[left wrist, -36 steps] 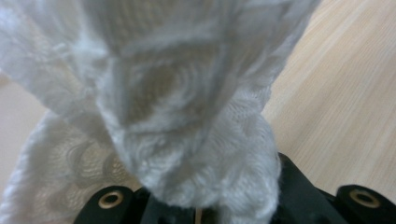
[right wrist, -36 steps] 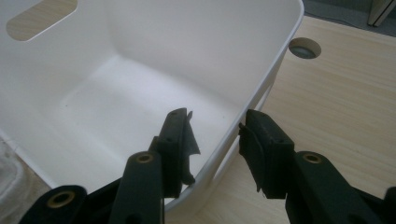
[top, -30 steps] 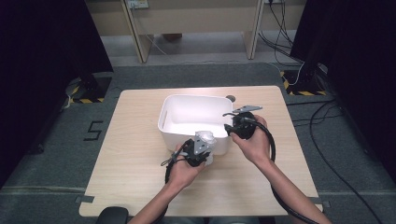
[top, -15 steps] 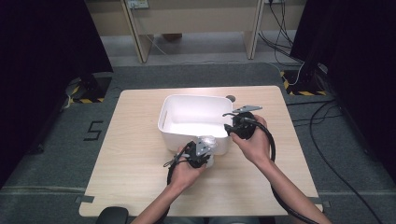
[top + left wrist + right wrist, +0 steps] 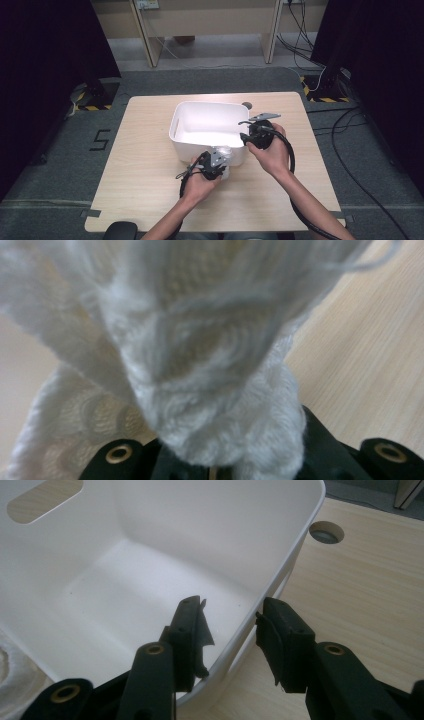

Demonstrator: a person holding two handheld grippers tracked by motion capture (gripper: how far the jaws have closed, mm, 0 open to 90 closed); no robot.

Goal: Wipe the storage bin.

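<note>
- Grey carpet floor (image 5: 150, 80) runs around a light wooden table (image 5: 145, 165), with dark curtains at both sides and wooden legs at the back.
- We see a white plastic tub (image 5: 200, 117) standing upright near the middle of the table; its inside looks bare in the right gripper view.
- Left gripper (image 5: 216, 162) sits just beside the near wall of the tub, in the person's left hand (image 5: 200, 182).
- Its jaws are clamped tight on a white knitted cloth (image 5: 200, 365); in the left gripper view the bunched knit rises straight out from between the black jaws.
- In the high view the cloth (image 5: 225, 155) is a small pale bundle at that gripper, touching or almost touching the tub's near wall; we can't tell which, the patch is too small.
- Wood grain of the table (image 5: 370, 370) shows behind the cloth.
- Right gripper (image 5: 232, 630) is at the tub's right near corner, held by the right hand (image 5: 270, 152).
- Its jaws straddle the tub rim (image 5: 295, 545), one inside and one outside; a gap shows on each side of the wall, so they stand apart, not pressing.
- A round hole (image 5: 326, 532) in the tabletop lies just past the tub's far right corner.
- Black cables trail from both grippers toward the person.
</note>
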